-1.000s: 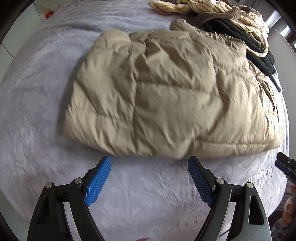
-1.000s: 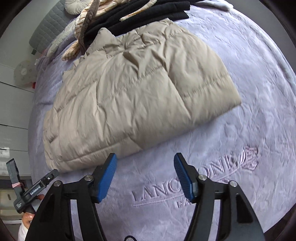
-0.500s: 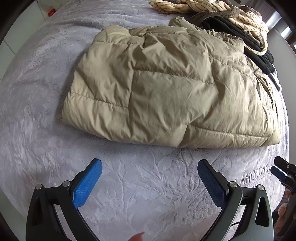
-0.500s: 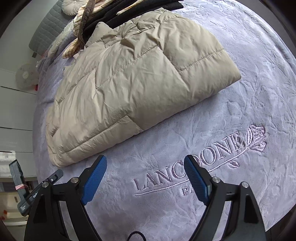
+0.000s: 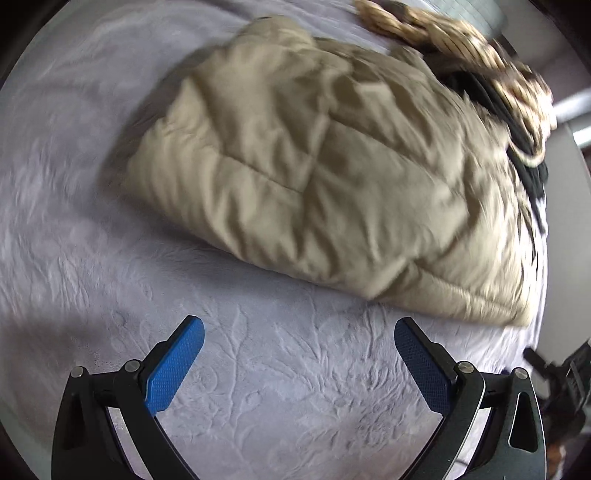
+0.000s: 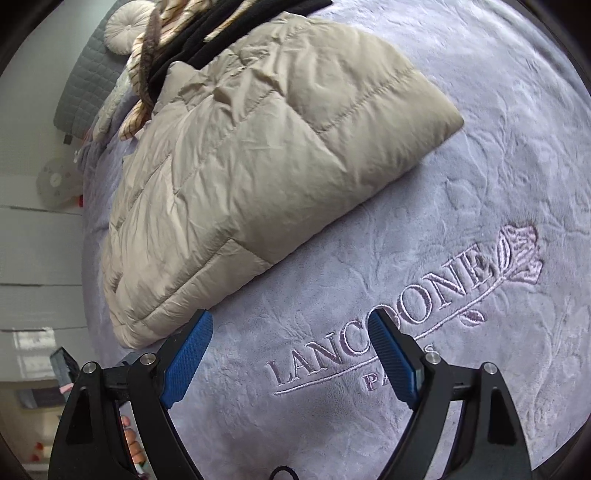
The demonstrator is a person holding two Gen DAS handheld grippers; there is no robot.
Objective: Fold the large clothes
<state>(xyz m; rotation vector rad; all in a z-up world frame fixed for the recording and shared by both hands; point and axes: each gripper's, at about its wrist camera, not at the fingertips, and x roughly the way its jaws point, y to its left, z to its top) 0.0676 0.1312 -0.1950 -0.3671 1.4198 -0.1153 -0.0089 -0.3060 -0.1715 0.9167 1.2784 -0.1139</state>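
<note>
Jacket (image 5: 325, 177) folded on bed (image 5: 92, 258), beside clothes pile (image 6: 236, 22). Left claw (image 5: 299, 363), right claw (image 6: 291, 358) both spread wide, empty. Pinch near hem corners together, fold evenly.

the lilac plush blanket (image 6: 461, 369) carries the only lettering that can be read. embroidered on it in pale thread, in the right wrist view, are large capitals "lanc" then "one", the letter between them hidden behind a blue pad of the right gripper (image 6: 291, 328). a smaller line below begins "pa". an embroidered rose (image 6: 521, 251) ends the word.
</note>
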